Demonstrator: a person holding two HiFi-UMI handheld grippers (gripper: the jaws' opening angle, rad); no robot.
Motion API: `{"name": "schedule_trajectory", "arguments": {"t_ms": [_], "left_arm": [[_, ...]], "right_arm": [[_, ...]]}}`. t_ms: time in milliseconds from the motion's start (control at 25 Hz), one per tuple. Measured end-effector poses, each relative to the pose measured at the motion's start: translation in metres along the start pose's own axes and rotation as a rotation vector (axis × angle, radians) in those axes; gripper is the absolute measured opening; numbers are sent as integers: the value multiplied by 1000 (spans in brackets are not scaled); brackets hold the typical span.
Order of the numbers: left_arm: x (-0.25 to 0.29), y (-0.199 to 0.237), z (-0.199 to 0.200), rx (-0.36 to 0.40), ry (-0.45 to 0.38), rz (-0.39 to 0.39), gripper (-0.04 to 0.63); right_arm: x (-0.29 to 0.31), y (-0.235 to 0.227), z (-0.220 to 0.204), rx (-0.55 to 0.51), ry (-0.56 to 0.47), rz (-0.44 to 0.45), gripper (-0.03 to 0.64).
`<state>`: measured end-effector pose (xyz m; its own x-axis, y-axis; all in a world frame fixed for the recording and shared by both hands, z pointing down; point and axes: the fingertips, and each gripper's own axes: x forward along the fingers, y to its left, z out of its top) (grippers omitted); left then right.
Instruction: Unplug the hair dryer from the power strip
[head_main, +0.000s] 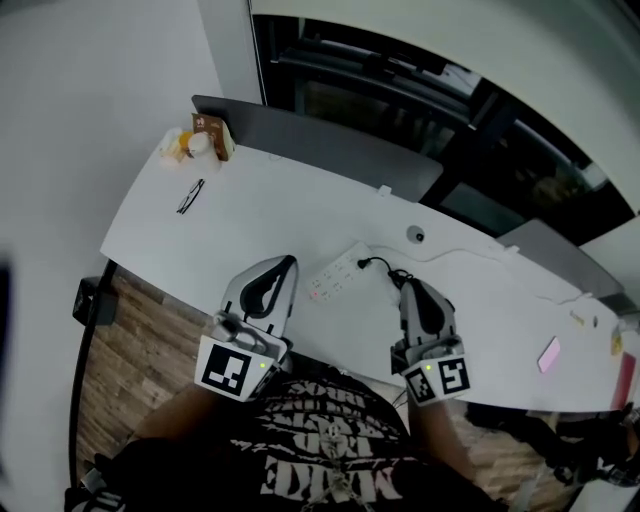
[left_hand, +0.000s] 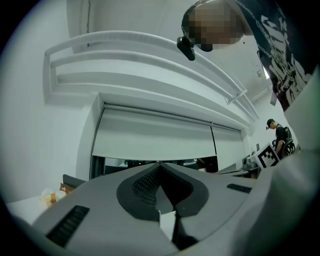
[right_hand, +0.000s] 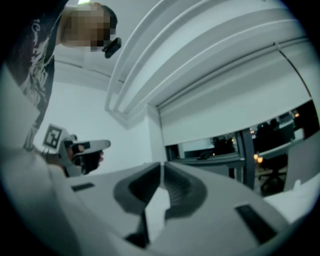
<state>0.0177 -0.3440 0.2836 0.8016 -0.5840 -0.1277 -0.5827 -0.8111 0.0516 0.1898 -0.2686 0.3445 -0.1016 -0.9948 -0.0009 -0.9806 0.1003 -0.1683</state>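
Power strip (head_main: 335, 275): white, lying flat on the desk (head_main: 250, 215), between the two grippers and a little beyond their tips.
Plug (head_main: 366, 264): black, at the far edge of the strip and touching it; too small to tell if fully seated.
Cord (head_main: 398, 276): thin and black, running from the plug toward the right gripper (head_main: 410, 286), then hidden under it; hair dryer itself not visible.
Handling: plug probably light, stiff and tight in the socket; cord soft, not suitable for pulling; strip probably light, likely to lift or slide unless pressed down.
Where to take hold: on the plug body, at its two sides, with the other gripper pressing on the strip.
Left gripper (head_main: 289, 263): held above the near desk edge, pointing about level toward the window (left_hand: 150, 162); jaws closed together, nothing between them.
Right gripper pose: same height, also about level, well apart from the plug; jaws closed tip to tip, empty.
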Motion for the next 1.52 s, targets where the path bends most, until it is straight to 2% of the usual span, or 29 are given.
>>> {"name": "schedule_trajectory", "arguments": {"t_ms": [400, 640, 720, 840, 960, 1120, 1240, 1520], "left_arm": [[-37, 27, -28, -105, 62, -80, 28], [-38, 24, -26, -139, 29, -116, 28], [-37, 19, -25, -122, 20, -131, 28], [-28, 4, -22, -83, 2, -152, 28], [-20, -14, -20, -74, -2, -145, 28], [-13, -41, -28, -71, 24, -99, 28], [-8, -72, -29, -34, 27, -71, 28], [-10, -131, -19, 27, 24, 50, 28]], "right_arm": [[-22, 40, -15, -30, 47, -139, 41], [-40, 49, -11, -75, 59, -187, 38], [-42, 52, -8, -94, 51, -186, 38], [-47, 50, -4, -113, 45, -166, 37], [-55, 44, -2, -125, 35, -130, 35], [-75, 27, 3, -146, 22, -83, 34], [-101, 3, 4, -160, 32, -54, 35], [-131, -44, 1, -109, 23, 61, 35]]}}
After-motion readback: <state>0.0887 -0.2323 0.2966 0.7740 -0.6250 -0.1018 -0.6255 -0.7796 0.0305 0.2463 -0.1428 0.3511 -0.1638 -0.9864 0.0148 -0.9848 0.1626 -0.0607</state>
